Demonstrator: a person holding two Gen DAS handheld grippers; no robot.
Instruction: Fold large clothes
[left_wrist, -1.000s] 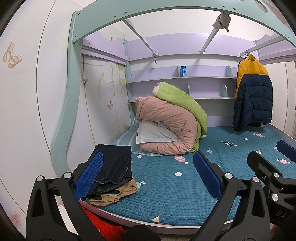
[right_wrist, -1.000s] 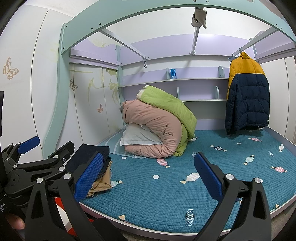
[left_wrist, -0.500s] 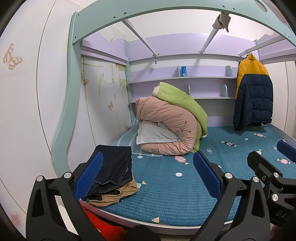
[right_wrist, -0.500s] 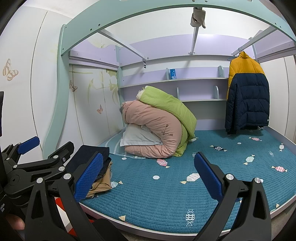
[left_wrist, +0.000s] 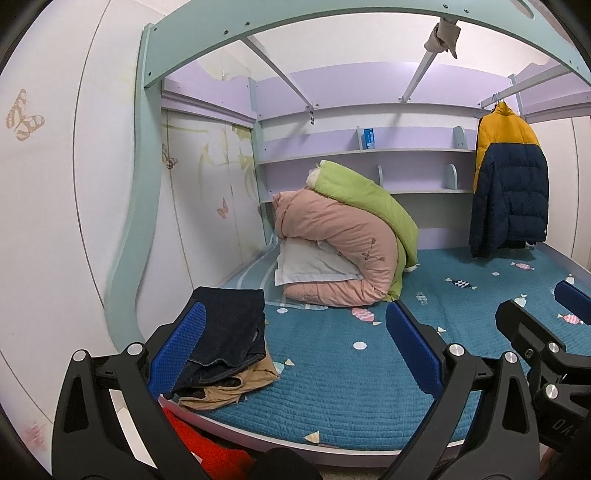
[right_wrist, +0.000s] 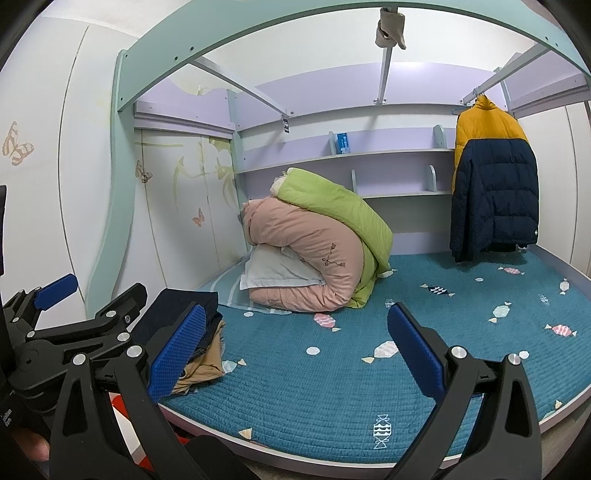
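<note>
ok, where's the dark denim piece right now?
Folded dark denim piece lies on tan trousers at the mattress near-left corner, behind the left claw, left in both views.

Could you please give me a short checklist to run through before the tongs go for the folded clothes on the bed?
1. Left tongs open, holding nothing: ok.
2. Right tongs open, holding nothing: ok.
3. Dark jeans on top of tan garment, at the bed's near left corner: ok.
4. Quilted blue mattress bare in the middle for folding: ok.
5. Whether the stack is already fully folded: cannot tell.
</note>
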